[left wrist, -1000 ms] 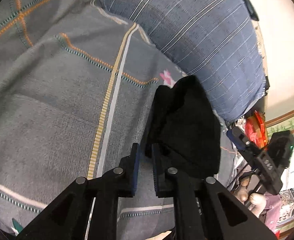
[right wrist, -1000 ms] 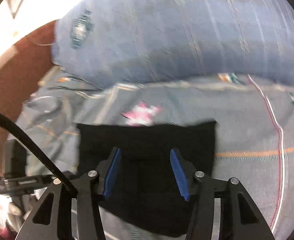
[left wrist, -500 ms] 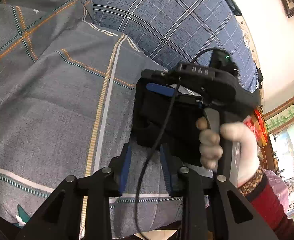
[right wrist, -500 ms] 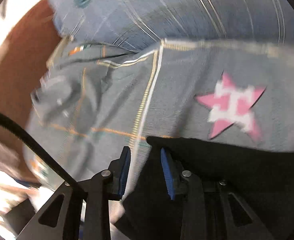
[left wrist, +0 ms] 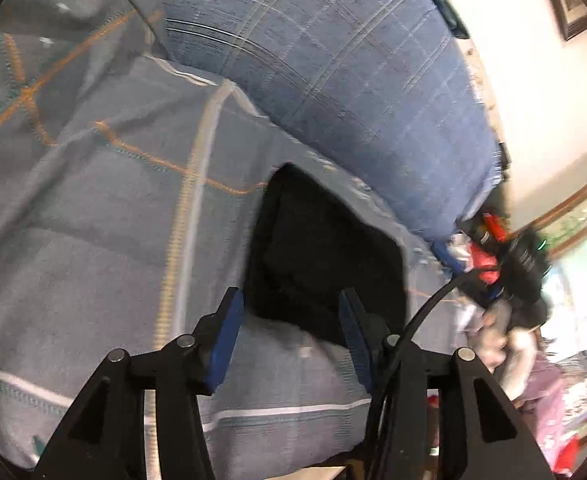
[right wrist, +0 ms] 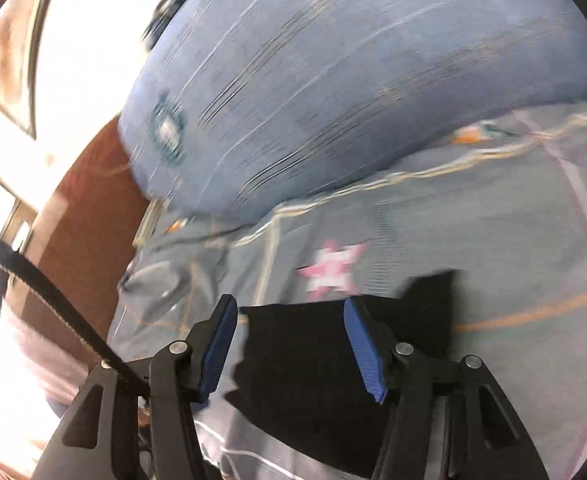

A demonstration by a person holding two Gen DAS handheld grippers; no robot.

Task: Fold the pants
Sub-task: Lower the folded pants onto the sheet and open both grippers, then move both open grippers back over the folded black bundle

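The black pants [left wrist: 325,256] lie folded into a compact dark block on the grey plaid bedspread [left wrist: 93,248]. My left gripper [left wrist: 291,312] is open and empty, its blue pads just above the near edge of the block. In the right wrist view the pants [right wrist: 321,356] lie flat under my right gripper [right wrist: 291,320], which is open and empty with its pads spread over the fabric. The right gripper and the hand holding it also show blurred at the right edge of the left wrist view [left wrist: 513,280].
A large blue striped pillow [left wrist: 333,80] lies behind the pants, also in the right wrist view [right wrist: 353,80]. A pink star [right wrist: 333,268] is printed on the bedspread beside the pants. A brown headboard [right wrist: 89,220] stands at the left. The bed's front edge is near me.
Both grippers have opened wide and let go of the pants. The right gripper has pulled back from over the pants to the right. The pants now lie flat in a folded block.
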